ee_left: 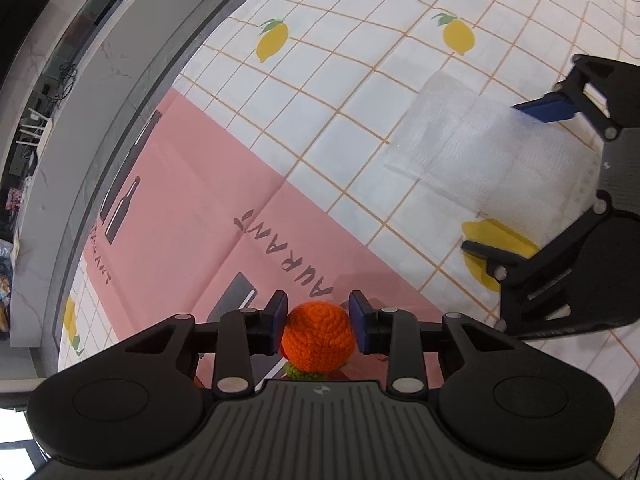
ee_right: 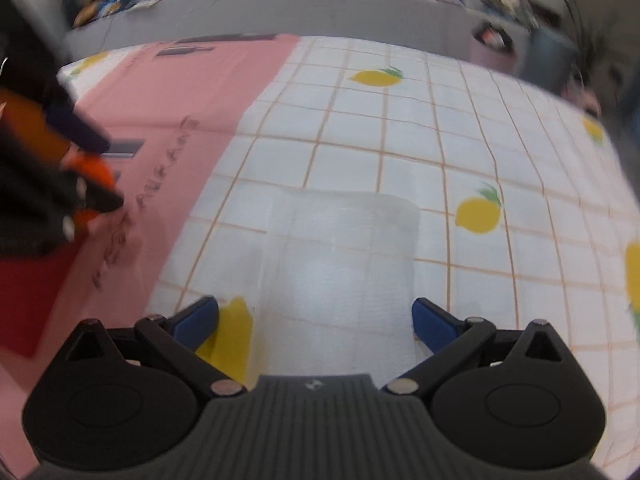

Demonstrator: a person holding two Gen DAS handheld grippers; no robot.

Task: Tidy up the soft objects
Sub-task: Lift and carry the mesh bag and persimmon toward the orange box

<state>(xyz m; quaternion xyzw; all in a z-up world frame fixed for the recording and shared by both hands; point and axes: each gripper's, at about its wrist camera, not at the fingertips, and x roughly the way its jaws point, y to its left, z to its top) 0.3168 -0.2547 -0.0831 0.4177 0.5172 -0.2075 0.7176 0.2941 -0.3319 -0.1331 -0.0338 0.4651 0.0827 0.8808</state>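
An orange crocheted ball (ee_left: 318, 338) with a green bit at its base sits between the blue pads of my left gripper (ee_left: 318, 330), which is shut on it above the pink part of the cloth. In the right wrist view the same ball (ee_right: 94, 178) shows blurred at the far left in the left gripper (ee_right: 86, 172). A clear, soft plastic sheet (ee_right: 340, 264) lies flat on the checked cloth. My right gripper (ee_right: 316, 322) hovers over its near edge with jaws wide open and nothing between them. The left wrist view shows the right gripper (ee_left: 524, 178) over the sheet (ee_left: 472, 148).
The table wears a cloth (ee_left: 340, 92) with orange grid lines, yellow lemons and a pink panel (ee_left: 192, 216) bearing lettering. A red patch (ee_right: 32, 300) lies at the left. A grey ledge (ee_right: 280, 12) with clutter runs behind the table's far edge.
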